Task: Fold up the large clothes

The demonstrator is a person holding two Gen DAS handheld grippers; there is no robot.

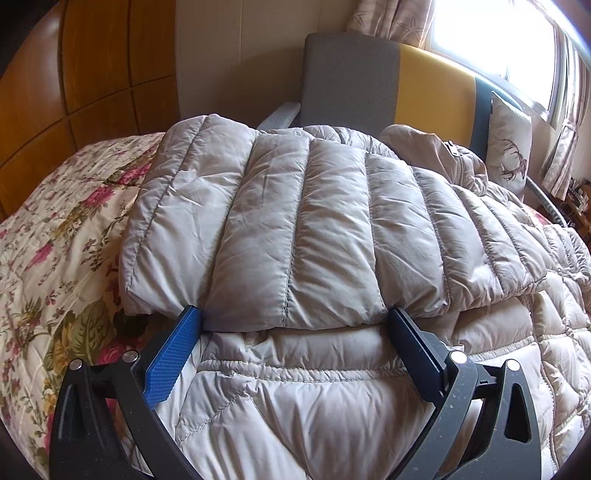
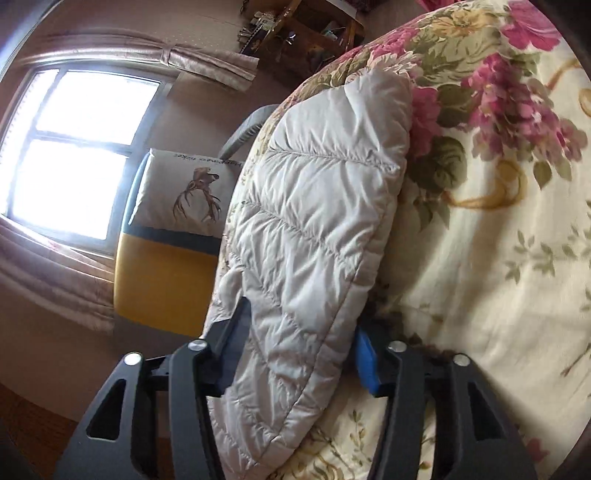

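A large beige quilted down jacket [image 1: 295, 229] lies on the floral bed cover [image 1: 55, 229], with one quilted panel folded over the rest. My left gripper [image 1: 295, 317] is wide open, its blue fingers [image 1: 173, 354] resting against the near edge of the folded panel. In the right wrist view a padded part of the jacket [image 2: 317, 229] stands between the jaws of my right gripper [image 2: 301, 332], which straddle it near its lower end; the fingers look spread around it, not pinching. The view is rotated sideways.
A grey and yellow chair back [image 1: 369, 81] stands behind the bed, with a deer-print cushion [image 1: 509, 147] beside it. A bright window [image 2: 74, 155] with curtains and a wooden wardrobe [image 1: 74, 74] border the bed. A cluttered shelf [image 2: 306, 29] stands further off.
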